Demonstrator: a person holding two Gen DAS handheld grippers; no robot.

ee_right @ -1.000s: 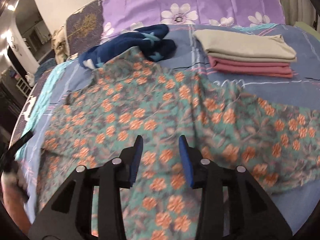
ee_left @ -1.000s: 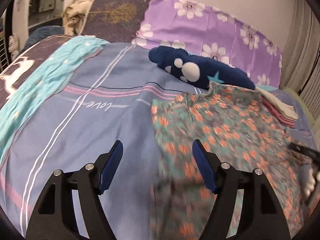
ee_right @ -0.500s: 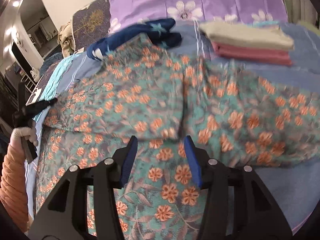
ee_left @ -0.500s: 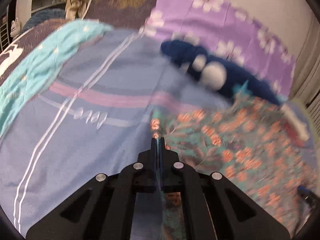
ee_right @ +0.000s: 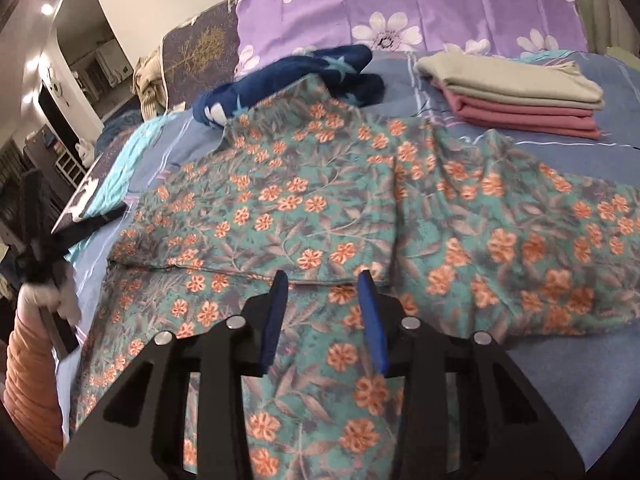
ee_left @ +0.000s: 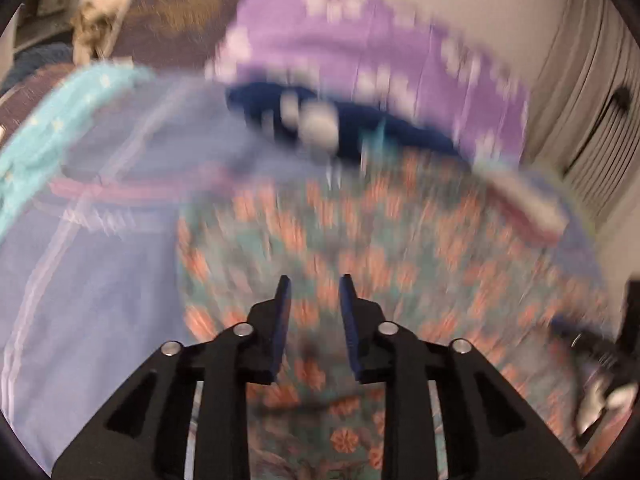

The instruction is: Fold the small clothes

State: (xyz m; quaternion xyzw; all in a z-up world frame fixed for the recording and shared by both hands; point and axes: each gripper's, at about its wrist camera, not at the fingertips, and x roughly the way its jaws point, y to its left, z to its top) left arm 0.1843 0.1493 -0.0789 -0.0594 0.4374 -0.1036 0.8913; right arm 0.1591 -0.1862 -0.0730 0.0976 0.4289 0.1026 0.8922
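A teal garment with orange flowers [ee_right: 320,208] lies spread on the blue bedsheet [ee_right: 580,380], one flap folded over across its middle. My right gripper [ee_right: 323,280] is open and empty, just above the fold's edge. The left wrist view is blurred; my left gripper [ee_left: 314,282] is open and empty above the same garment [ee_left: 400,248]. The left gripper also shows at the left edge of the right wrist view [ee_right: 44,248], beside the garment.
A stack of folded beige and pink clothes [ee_right: 516,96] sits at the back right. A navy star-print garment [ee_right: 288,84] lies behind the floral one. A purple flowered pillow [ee_right: 400,4] and a teal cloth [ee_right: 112,184] border the bed.
My left gripper shut on the garment's left edge, carried it over, then opened and let go. A flap now lies folded across the garment. My right gripper opened slightly wider.
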